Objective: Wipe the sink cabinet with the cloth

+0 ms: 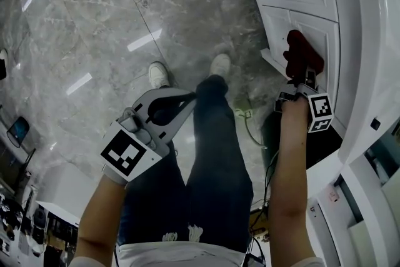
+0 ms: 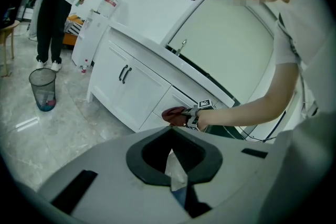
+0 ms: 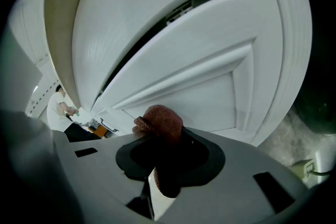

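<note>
A dark red cloth (image 1: 303, 53) is bunched against a lower white door panel of the sink cabinet (image 1: 315, 25). My right gripper (image 1: 304, 79) is shut on it and holds it to the panel. In the right gripper view the cloth (image 3: 160, 120) bulges out of the jaws right in front of the raised door panel (image 3: 205, 76). My left gripper (image 1: 187, 100) hangs over my legs, away from the cabinet, shut and holding nothing. From the left gripper view the cloth (image 2: 176, 114) and right gripper (image 2: 195, 116) show against the cabinet (image 2: 131, 92).
Grey marble floor (image 1: 125, 22) spreads to the left of the cabinet. My own legs and shoes (image 1: 215, 153) stand close to it, with a cable (image 1: 247, 119) beside them. A mesh waste bin (image 2: 43, 89) and another person (image 2: 63, 2) are at the cabinet's far end.
</note>
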A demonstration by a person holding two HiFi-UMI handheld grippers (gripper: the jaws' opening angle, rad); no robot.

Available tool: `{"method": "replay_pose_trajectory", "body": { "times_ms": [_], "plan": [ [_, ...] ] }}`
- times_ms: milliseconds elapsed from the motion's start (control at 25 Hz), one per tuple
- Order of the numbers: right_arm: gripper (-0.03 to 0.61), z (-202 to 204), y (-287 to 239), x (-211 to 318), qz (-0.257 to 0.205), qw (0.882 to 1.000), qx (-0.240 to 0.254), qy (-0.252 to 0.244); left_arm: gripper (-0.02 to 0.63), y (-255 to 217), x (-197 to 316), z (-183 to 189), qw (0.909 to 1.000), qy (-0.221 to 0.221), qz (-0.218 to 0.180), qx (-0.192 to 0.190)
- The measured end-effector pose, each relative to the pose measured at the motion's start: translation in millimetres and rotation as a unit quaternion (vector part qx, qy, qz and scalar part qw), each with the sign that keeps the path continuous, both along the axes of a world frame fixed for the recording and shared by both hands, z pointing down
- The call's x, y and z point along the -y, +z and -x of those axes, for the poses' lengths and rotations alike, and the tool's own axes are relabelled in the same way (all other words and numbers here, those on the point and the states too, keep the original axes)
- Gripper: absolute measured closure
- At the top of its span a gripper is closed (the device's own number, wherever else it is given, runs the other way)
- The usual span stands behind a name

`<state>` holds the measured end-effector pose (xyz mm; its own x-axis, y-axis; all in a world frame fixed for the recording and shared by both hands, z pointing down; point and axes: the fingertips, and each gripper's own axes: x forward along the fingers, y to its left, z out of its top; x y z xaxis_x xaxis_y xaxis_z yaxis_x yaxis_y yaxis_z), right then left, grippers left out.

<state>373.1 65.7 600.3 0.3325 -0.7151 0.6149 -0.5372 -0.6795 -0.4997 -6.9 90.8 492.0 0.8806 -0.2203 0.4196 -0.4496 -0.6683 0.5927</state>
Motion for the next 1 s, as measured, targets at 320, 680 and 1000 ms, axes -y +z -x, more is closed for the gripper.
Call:
{"method": "replay_pose_trajectory", "body": {
  "times_ms": [320,680,1000],
  "plan": [
    [0.489,-7,-27,-8,-0.031,0.999,-0.013,0.01,0.604,-10,3,-5,0.9998,0.013,-0.016,-0.002],
    [0.489,72,-91,12,-0.082,0.989,-0.041,-0.114,0.604,-44,11,-4,0.9984,0.019,-0.053,-0.006],
    [0.489,171,-171,33,-0.095,0.932,-0.136,-0.321,0.604,-97,18,7,0.9956,0.005,-0.093,-0.008]
  ]
}}
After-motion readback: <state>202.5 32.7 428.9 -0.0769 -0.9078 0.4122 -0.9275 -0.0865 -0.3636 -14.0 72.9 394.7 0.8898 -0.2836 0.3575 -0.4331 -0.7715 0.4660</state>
